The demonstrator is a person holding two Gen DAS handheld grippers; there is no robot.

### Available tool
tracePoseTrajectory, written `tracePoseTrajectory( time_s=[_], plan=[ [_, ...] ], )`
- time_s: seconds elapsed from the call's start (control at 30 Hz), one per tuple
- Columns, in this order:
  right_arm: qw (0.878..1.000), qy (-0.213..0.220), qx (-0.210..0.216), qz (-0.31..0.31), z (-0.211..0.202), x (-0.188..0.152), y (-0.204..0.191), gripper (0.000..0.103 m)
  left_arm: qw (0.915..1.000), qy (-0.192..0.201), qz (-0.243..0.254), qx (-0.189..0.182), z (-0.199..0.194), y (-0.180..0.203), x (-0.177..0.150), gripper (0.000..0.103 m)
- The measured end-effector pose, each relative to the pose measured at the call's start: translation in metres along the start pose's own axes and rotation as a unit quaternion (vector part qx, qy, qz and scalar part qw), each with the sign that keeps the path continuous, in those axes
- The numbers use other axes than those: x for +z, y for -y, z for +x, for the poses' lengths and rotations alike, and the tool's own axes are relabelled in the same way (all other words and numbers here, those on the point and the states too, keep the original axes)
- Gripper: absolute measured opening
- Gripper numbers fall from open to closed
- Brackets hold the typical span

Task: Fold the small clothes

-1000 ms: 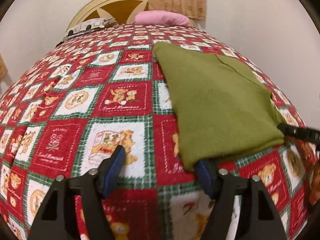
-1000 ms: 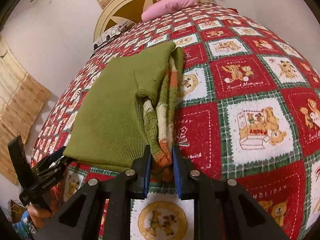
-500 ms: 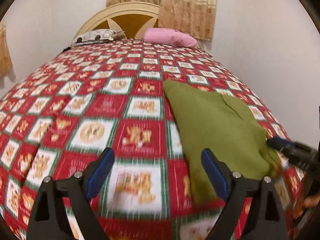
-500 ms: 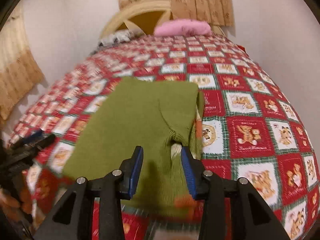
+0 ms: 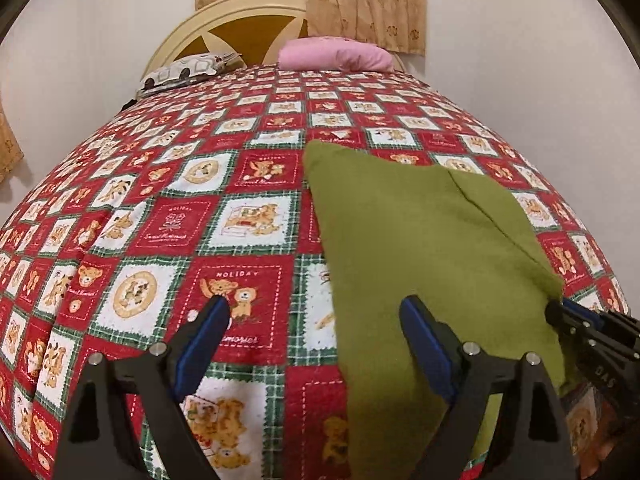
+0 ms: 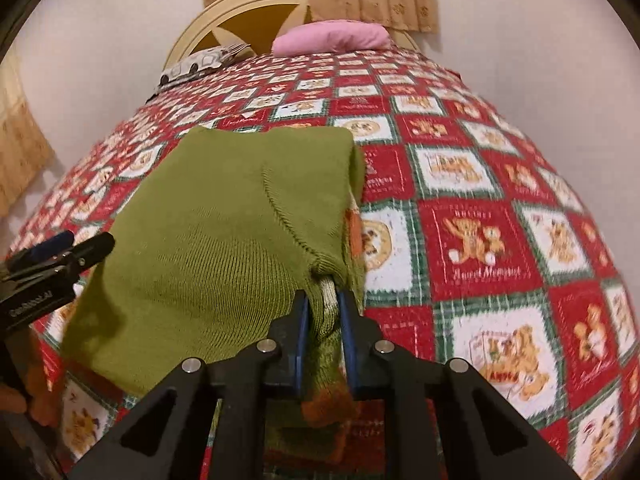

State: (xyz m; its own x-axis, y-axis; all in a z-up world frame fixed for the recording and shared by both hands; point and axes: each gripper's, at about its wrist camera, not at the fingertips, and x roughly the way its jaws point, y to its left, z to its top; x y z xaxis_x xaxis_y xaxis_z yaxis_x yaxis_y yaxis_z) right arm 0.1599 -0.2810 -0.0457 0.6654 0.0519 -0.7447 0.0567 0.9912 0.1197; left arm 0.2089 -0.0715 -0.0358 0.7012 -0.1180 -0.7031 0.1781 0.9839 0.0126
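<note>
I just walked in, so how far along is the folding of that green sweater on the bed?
Done: green sweater lies partly folded. In hand: right gripper pinches its near edge; left gripper is open, holding nothing. Left: the final fold and laying it flat.

Open bedspread (image 5: 168, 216) stretches left and far of the green sweater (image 5: 404, 236); far off, a pink pillow (image 5: 336, 54), patterned pillow (image 5: 188, 74) and headboard (image 5: 240, 12) block passage, apparently against the wall.

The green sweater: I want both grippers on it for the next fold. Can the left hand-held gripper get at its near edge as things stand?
Probably yes. The left hand-held gripper is open, with one finger already over the green sweater, and nothing lies between. The right hand-held gripper grips the far side.
</note>
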Motion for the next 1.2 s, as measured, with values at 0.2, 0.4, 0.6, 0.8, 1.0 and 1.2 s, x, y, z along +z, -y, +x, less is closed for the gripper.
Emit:
tracePoseTrajectory(
  time_s=[0.2, 0.4, 0.6, 0.8, 1.0, 1.2],
  plan=[
    [1.000, 0.000, 0.015, 0.018, -0.002, -0.007, 0.005, 0.016, 1.0000, -0.002, 0.002, -0.006, 0.005, -0.002, -0.004, 0.094],
    [0.998, 0.007, 0.026, 0.059, -0.001, -0.015, 0.018, 0.047, 0.9980, -0.009, -0.042, -0.045, 0.011, -0.023, -0.017, 0.103],
    [0.995, 0.021, 0.053, 0.087, -0.003, -0.020, 0.027, 0.048, 0.9808, -0.031, -0.135, -0.137, 0.016, -0.056, -0.040, 0.103],
    [0.987, 0.020, 0.098, 0.127, -0.015, -0.027, 0.037, 0.049, 0.9822, -0.029, -0.106, -0.153, -0.001, -0.053, -0.038, 0.103],
    [0.981, 0.021, 0.129, 0.144, -0.023, -0.012, 0.045, 0.050, 0.9898, 0.008, -0.074, -0.121, 0.001, -0.050, 0.006, 0.099],
    [0.981, 0.012, 0.138, 0.137, 0.008, 0.044, 0.042, 0.051, 0.9694, -0.065, -0.138, -0.193, 0.058, -0.034, 0.042, 0.081]
  ],
)
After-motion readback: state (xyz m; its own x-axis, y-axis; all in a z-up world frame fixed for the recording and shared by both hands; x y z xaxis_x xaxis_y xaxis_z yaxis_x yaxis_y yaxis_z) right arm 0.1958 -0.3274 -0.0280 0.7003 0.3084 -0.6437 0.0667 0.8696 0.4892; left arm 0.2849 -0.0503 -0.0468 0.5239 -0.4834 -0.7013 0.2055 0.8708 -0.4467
